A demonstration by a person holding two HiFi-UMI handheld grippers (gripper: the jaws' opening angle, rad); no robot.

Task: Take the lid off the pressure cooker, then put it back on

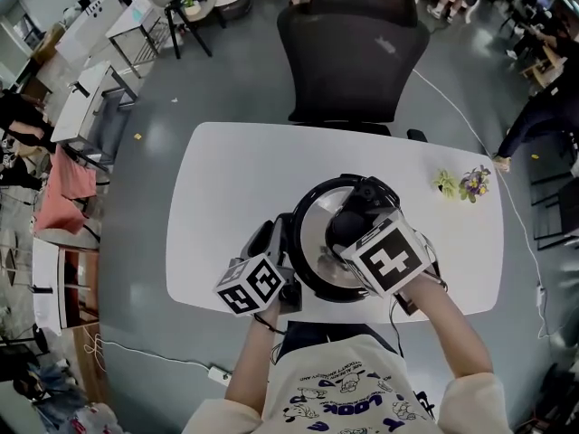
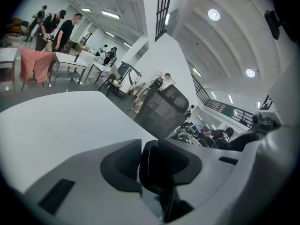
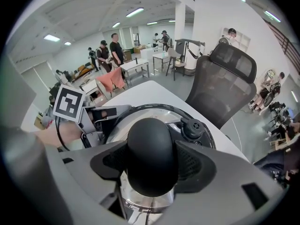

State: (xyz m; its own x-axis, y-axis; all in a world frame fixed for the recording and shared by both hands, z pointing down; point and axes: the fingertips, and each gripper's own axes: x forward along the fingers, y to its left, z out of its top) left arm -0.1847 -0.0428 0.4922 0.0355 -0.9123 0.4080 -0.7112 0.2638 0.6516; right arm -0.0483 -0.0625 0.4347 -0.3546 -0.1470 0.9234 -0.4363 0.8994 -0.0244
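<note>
The steel pressure cooker [image 1: 312,269] stands on the white table [image 1: 217,188] near its front edge, with the lid [image 1: 314,229] on top. My right gripper [image 1: 348,231] comes down from above and is shut on the lid's black knob [image 3: 151,156], which fills the gap between both pads. A black valve [image 3: 193,128] sits behind the knob. My left gripper [image 1: 285,247] reaches in from the left, shut on the cooker's black side handle [image 2: 157,170]. The right gripper view shows the left gripper [image 3: 96,118] at the pot's left rim.
A black mesh office chair [image 1: 353,43] stands behind the table. A small flower sprig [image 1: 466,183] lies at the table's right. The cooker stands close to the front edge by the person's body. Desks and people are far off at the left.
</note>
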